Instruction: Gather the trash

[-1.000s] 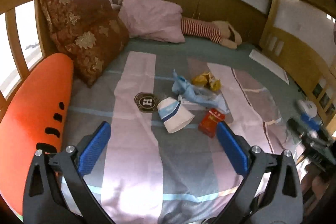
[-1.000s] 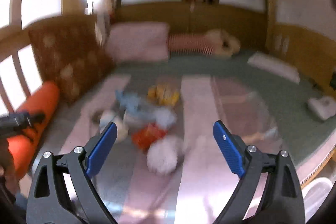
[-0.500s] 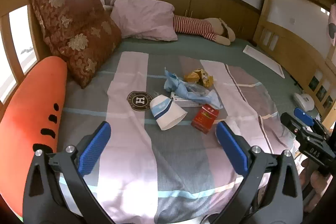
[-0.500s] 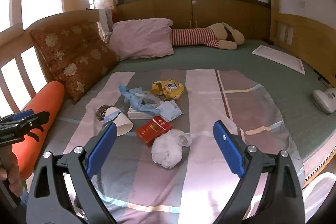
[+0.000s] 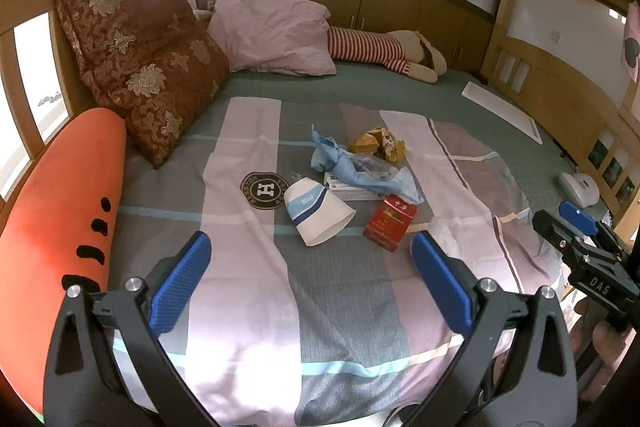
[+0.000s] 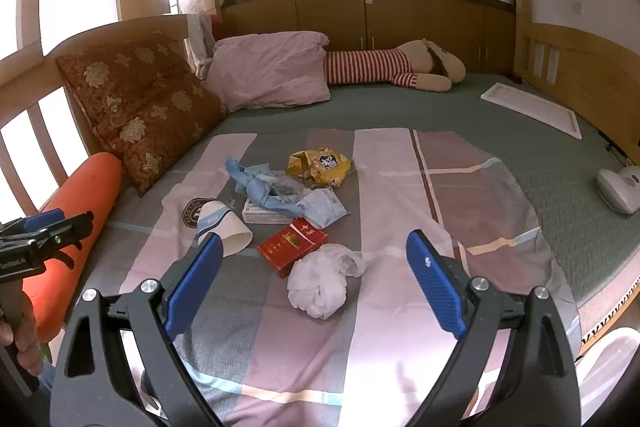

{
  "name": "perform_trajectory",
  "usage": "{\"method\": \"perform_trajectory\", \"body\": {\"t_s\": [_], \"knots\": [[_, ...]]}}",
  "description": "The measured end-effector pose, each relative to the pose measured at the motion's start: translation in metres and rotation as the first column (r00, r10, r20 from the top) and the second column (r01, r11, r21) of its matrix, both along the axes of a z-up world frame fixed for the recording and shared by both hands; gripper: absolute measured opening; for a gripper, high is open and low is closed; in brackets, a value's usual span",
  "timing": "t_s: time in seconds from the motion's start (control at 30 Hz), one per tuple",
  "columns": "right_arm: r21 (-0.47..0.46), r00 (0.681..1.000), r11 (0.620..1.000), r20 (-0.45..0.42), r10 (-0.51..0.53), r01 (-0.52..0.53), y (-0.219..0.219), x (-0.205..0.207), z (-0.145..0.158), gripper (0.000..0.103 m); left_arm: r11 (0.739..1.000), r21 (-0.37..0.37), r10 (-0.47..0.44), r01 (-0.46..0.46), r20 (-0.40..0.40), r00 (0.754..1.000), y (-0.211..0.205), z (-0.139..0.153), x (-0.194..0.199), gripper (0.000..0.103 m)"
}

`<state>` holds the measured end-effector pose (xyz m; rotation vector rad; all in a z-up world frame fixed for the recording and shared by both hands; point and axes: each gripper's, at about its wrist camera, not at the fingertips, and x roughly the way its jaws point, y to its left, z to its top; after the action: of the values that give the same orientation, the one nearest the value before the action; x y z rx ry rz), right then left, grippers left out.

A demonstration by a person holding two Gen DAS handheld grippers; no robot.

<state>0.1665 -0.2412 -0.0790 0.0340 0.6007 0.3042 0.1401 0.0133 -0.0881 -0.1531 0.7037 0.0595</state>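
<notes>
Trash lies in a heap on the striped bedspread (image 5: 256,307): a white and blue paper cup (image 5: 318,213) on its side, a red carton (image 5: 390,221), a blue plastic wrapper (image 5: 352,169), a yellow snack bag (image 5: 378,143), and a crumpled white tissue (image 6: 320,283). The cup (image 6: 222,223), red carton (image 6: 292,245) and yellow bag (image 6: 320,165) also show in the right wrist view. My left gripper (image 5: 310,281) is open and empty, short of the cup. My right gripper (image 6: 314,283) is open and empty, with the tissue between its fingers' line of sight.
An orange carrot-shaped cushion (image 5: 56,227) lies along the left bed edge. A brown patterned pillow (image 5: 140,67), a pink pillow (image 5: 272,31) and a striped plush toy (image 5: 380,51) are at the back. A white device (image 6: 622,187) and flat white frame (image 6: 532,109) lie right.
Both views have steadied and drawn slightly back and up from the trash heap. The right wrist view was blurred a second ago and is sharp now. Both grippers stayed open.
</notes>
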Motion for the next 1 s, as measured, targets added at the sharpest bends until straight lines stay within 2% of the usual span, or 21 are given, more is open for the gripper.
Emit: {"method": "perform_trajectory", "body": {"t_s": [0.73,1.0], "knots": [[0.007,1.000,1.000,0.002,-0.006,0.006,-0.004,0.000,-0.001,0.091,1.000,0.003,-0.018,0.018,-0.017,1.000,-0.005,-0.005,-0.001,0.100],[0.070,0.997,0.995,-0.023,-0.074,0.075,-0.020,0.005,0.001,0.091,0.997,0.006,-0.076,0.077,-0.070,0.995,-0.027,-0.019,0.009,0.100]]}}
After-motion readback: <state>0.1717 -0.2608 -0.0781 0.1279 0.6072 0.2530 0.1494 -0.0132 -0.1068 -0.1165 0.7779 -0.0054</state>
